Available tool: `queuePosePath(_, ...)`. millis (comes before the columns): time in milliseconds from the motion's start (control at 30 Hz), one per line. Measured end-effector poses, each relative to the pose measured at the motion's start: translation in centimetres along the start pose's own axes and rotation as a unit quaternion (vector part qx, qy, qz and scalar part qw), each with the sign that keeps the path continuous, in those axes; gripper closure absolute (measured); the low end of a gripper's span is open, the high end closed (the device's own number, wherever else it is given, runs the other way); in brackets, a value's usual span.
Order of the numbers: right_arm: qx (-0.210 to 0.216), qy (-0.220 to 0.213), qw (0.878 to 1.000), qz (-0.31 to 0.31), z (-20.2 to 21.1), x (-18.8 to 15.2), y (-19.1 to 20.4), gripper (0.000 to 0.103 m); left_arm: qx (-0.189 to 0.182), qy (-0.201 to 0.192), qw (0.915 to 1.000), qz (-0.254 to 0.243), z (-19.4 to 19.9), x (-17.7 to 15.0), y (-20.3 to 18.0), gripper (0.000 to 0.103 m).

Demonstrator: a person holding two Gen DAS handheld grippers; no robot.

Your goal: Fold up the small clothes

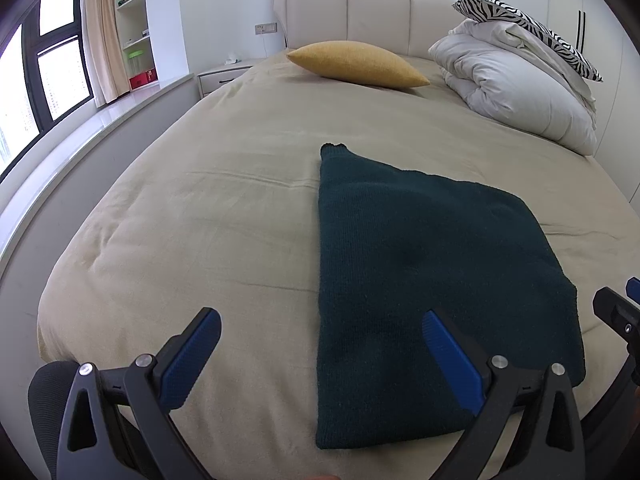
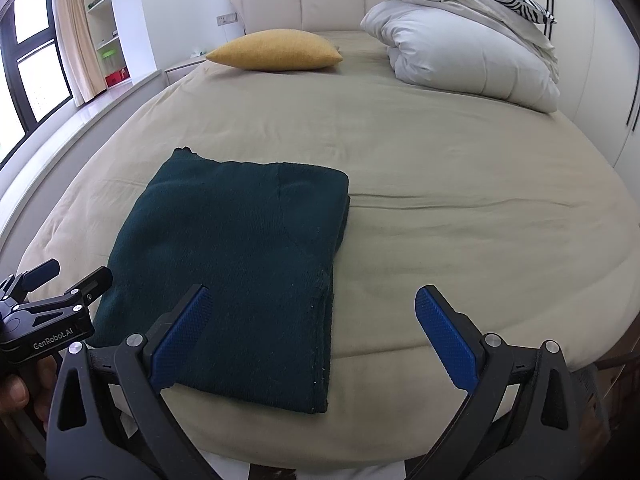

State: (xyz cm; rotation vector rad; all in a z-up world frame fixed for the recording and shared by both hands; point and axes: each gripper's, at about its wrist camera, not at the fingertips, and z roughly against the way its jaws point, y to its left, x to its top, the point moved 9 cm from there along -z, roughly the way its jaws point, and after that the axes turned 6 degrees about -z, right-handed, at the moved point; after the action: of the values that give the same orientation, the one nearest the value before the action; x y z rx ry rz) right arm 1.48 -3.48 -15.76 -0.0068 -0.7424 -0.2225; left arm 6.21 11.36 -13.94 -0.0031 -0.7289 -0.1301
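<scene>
Green knit sweater (image 2: 236,256) lies folded on bed (image 2: 460,184); both claws (image 1: 320,354) (image 2: 312,330) gape empty, apparently above it.

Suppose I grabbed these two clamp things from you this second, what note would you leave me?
Left gripper: open, empty, hovering over the near left edge of the sweater.
Right gripper: open, empty, over its near right edge.
The dark green sweater lies folded into a flat rectangle near the foot of the bed.
Done: the fold looks tidy, with layered edges along the right side.
Left: perhaps one more fold in half, or nothing; no other clothes are in view.
</scene>
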Motion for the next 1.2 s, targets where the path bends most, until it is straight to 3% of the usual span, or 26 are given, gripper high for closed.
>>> queuePosePath(1200, 0.000, 0.005, 1.000, 0.003, -0.07, -0.35, 0.38, 0.000, 0.002, 0.000, 1.0000, -0.002, -0.10, 0.02, 0.24, 0.000)
